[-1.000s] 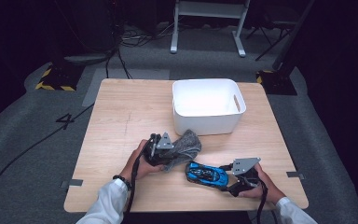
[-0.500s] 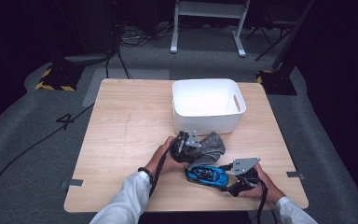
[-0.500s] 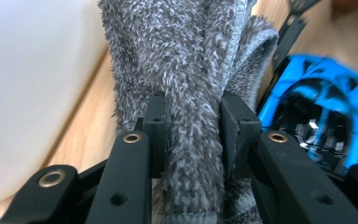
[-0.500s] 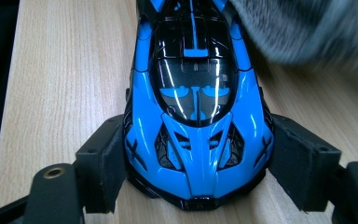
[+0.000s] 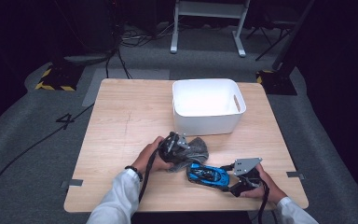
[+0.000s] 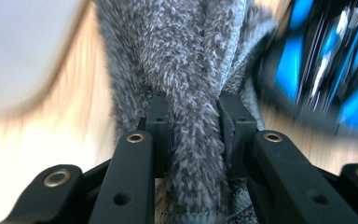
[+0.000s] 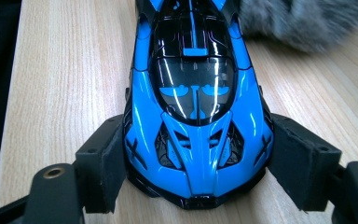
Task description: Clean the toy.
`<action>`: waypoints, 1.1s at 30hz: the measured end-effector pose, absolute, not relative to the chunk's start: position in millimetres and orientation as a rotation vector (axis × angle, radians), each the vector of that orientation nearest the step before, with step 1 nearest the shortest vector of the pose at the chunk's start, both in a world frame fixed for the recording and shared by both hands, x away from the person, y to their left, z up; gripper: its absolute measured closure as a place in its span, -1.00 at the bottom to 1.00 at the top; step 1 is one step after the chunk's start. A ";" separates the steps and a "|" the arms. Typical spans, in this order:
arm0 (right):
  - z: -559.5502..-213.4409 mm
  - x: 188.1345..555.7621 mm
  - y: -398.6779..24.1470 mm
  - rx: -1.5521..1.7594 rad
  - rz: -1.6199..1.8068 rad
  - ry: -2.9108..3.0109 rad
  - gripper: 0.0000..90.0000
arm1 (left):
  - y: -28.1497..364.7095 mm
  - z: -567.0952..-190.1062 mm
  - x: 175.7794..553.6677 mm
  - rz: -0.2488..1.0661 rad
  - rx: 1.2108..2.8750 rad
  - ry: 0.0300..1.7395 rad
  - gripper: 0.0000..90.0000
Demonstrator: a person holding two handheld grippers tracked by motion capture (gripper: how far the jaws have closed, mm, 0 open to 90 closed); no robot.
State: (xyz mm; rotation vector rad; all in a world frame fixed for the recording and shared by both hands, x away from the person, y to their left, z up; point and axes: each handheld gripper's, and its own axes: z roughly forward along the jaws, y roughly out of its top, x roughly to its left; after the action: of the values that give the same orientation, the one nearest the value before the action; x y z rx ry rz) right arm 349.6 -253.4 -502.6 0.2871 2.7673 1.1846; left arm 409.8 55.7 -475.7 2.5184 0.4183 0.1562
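Note:
A grey fluffy cloth [image 5: 196,149] lies bunched on the wooden table [image 5: 130,116], just in front of the white bin [image 5: 205,123]. My left gripper [image 5: 186,147] is shut on it, and its jaws have just closed a little further. In the left gripper view a fold of the cloth [image 6: 186,70] is squeezed in my left gripper [image 6: 193,121]. A blue and black toy car [image 5: 208,175] rests on the table right of the cloth. My right gripper [image 5: 227,181] is shut on one end of it. In the right gripper view the pads press both flanks of the car [image 7: 196,102].
The white bin's inside looks empty and it has handle slots in its walls. The cloth [image 7: 303,23] nearly touches the car's far end. The table's front edge is close behind both hands. Cables and a stand's legs lie on the dark floor beyond.
My left hand carried the cloth right toward the car, then drew back left a little and lower. The right hand and the car have stayed put.

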 end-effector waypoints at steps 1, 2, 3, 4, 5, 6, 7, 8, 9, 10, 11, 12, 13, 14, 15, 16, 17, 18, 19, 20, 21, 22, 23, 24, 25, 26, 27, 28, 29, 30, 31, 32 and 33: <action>-502.6 349.5 -253.7 0.289 1.184 2.766 -0.42 | 60.3 -475.4 408.9 0.148 2.518 0.423 0.56; -502.6 349.4 -254.2 0.292 1.184 2.763 -0.42 | 64.2 -474.3 407.4 0.156 2.523 0.422 0.56; -502.6 349.3 -254.9 0.296 1.182 2.760 -0.42 | 67.3 -474.1 406.1 0.149 2.512 0.429 0.56; -502.4 349.3 -255.9 0.308 1.179 2.758 -0.42 | 70.0 -474.2 404.4 0.135 2.504 0.436 0.56; -502.6 349.7 -257.1 0.318 1.182 2.753 -0.42 | 71.7 -475.3 402.6 0.127 2.496 0.432 0.56; -502.9 350.0 -258.1 0.328 1.184 2.746 -0.42 | 72.6 -476.6 400.2 0.120 2.491 0.438 0.55; -503.0 350.0 -259.0 0.342 1.183 2.743 -0.42 | 73.5 -477.8 397.0 0.107 2.488 0.435 0.55; -503.1 350.4 -260.1 0.351 1.183 2.737 -0.42 | 73.8 -478.5 394.3 0.096 2.483 0.438 0.55; -503.1 350.6 -260.5 0.358 1.182 2.734 -0.42 | 74.2 -479.2 391.1 0.085 2.479 0.428 0.55; -503.2 351.1 -261.1 0.371 1.179 2.725 -0.42 | 74.6 -479.7 387.5 0.078 2.478 0.426 0.55; -503.3 351.8 -262.0 0.388 1.180 2.718 -0.42 | 75.0 -479.5 382.4 0.074 2.477 0.414 0.55; -503.6 352.6 -262.8 0.409 1.182 2.708 -0.42 | 75.0 -479.3 379.5 0.068 2.476 0.402 0.55; -503.8 353.1 -262.9 0.419 1.181 2.700 -0.42 | 74.5 -479.3 375.0 0.064 2.471 0.399 0.55; -503.7 353.5 -262.9 0.432 1.176 2.693 -0.42 | 74.0 -479.2 371.0 0.065 2.476 0.390 0.55; -503.7 354.0 -262.7 0.445 1.174 2.688 -0.42 | 73.4 -479.2 367.4 0.057 2.478 0.379 0.55; -503.8 354.5 -262.5 0.457 1.171 2.680 -0.42 | 72.5 -479.2 364.2 0.056 2.481 0.368 0.55; -503.8 355.1 -262.3 0.472 1.169 2.673 -0.42 | 71.0 -479.4 360.8 0.048 2.484 0.347 0.55; -504.0 355.9 -262.0 0.495 1.166 2.661 -0.42 | 70.0 -479.1 358.7 0.045 2.488 0.340 0.55; -504.1 356.2 -262.0 0.512 1.164 2.656 -0.42 | 68.4 -478.9 356.3 0.041 2.487 0.323 0.55; -504.1 357.1 -261.9 0.524 1.162 2.648 -0.42 | 66.4 -478.1 354.1 0.053 2.496 0.318 0.55; -504.1 357.8 -261.7 0.533 1.162 2.645 -0.42 | 64.2 -477.9 353.0 0.053 2.493 0.317 0.55; -504.0 358.1 -261.3 0.542 1.157 2.641 -0.42 | 62.2 -477.8 352.4 0.042 2.487 0.307 0.55; -503.9 358.7 -261.2 0.550 1.154 2.637 -0.42 | 60.0 -477.9 351.3 0.028 2.488 0.288 0.55; -504.0 359.0 -261.0 0.563 1.154 2.635 -0.42 | 57.7 -477.6 349.3 0.015 2.497 0.268 0.55; -504.0 359.7 -260.9 0.568 1.153 2.629 -0.42 | 54.9 -477.7 347.2 0.016 2.497 0.254 0.55; -503.9 359.9 -260.7 0.578 1.149 2.626 -0.42 | 52.1 -477.6 345.3 0.016 2.496 0.239 0.55; -503.8 360.4 -260.7 0.582 1.145 2.624 -0.42 | 49.6 -477.1 343.8 0.007 2.497 0.222 0.55; -503.8 360.7 -260.7 0.586 1.144 2.623 -0.42 | 46.9 -477.0 342.5 -0.001 2.495 0.203 0.55; -503.9 361.0 -260.6 0.589 1.147 2.621 -0.42 | 44.5 -476.6 341.3 -0.005 2.491 0.192 0.55; -504.0 361.1 -260.5 0.592 1.148 2.619 -0.42 | 42.0 -476.2 340.7 -0.005 2.489 0.181 0.55; -504.0 361.2 -260.5 0.593 1.148 2.620 -0.42 | 39.3 -476.2 340.0 -0.008 2.481 0.175 0.55; -504.0 361.3 -260.5 0.593 1.148 2.620 -0.42 | 36.4 -475.8 339.7 -0.001 2.480 0.159 0.55; -504.0 361.3 -260.4 0.594 1.148 2.620 -0.42 | 33.4 -475.8 339.9 -0.006 2.473 0.147 0.55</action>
State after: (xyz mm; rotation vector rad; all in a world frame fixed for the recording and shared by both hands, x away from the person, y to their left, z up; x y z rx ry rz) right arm 361.3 -260.4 -504.0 0.5939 2.6202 1.1480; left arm 339.9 33.4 -475.8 2.4733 0.1469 -0.0057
